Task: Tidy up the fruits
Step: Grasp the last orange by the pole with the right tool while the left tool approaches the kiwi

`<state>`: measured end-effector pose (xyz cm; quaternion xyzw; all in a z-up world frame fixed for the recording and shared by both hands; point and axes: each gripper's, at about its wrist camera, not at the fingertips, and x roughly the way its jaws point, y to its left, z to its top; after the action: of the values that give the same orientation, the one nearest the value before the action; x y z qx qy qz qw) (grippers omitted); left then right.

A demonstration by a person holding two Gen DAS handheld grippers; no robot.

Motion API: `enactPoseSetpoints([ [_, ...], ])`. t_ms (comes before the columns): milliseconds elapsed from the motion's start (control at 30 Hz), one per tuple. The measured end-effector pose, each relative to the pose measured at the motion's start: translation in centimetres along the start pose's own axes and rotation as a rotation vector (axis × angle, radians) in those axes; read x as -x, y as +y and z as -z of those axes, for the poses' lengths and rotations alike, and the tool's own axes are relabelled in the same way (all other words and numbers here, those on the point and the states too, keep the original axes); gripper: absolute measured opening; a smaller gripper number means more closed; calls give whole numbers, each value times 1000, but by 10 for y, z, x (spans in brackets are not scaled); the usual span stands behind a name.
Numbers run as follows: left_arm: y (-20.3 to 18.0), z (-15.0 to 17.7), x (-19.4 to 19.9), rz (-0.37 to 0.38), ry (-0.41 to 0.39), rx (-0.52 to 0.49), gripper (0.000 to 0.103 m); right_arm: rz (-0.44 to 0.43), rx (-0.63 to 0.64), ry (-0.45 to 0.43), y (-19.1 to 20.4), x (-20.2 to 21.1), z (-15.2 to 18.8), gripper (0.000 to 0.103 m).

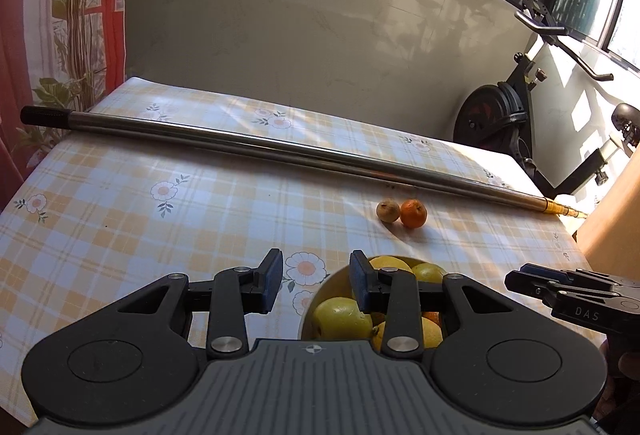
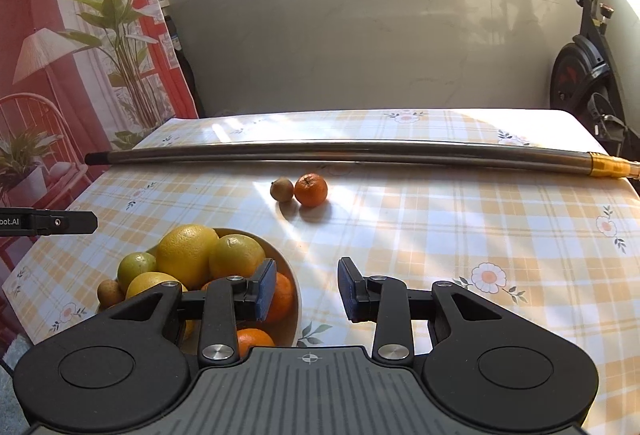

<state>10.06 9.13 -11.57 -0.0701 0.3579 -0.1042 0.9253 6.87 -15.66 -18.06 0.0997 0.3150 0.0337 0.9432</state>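
- Both empty, jaws apart w/ nothing between: left gripper (image 1: 316, 285), right gripper (image 2: 307, 290).
- Loose orange (image 2: 311, 189) + brown fruit (image 2: 282, 189) touching, at 12 o'clock from bowl (image 2: 289, 267), near metal pole (image 2: 320, 151).
- Risk: nudging one probably rolls the other away.
- Bowl heaped; added fruit may tumble out.

Bright window sunlight streaks the tablecloth (image 2: 440, 219), casting soft shadows; sharp focus, fisheye-bent edges.

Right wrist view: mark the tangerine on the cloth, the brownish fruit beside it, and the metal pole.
tangerine (image 2: 311, 189), right wrist view, middle of its peel.
brownish fruit (image 2: 282, 189), right wrist view, its centre.
metal pole (image 2: 340, 151), right wrist view, mid-length of the steel shaft.
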Motion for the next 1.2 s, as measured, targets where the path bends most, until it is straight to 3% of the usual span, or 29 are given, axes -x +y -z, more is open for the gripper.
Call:
enactPoseSetpoints([
  [233, -7, -26, -12, 15, -10, -13, 39, 15, 51, -11, -9, -23, -23, 32],
  [667, -17, -57, -66, 37, 46, 11, 39, -12, 165, 35, -8, -100, -50, 32],
  [1200, -22, -64, -114, 49, 133, 10, 39, -72, 231, 78, -2, -150, -55, 32],
])
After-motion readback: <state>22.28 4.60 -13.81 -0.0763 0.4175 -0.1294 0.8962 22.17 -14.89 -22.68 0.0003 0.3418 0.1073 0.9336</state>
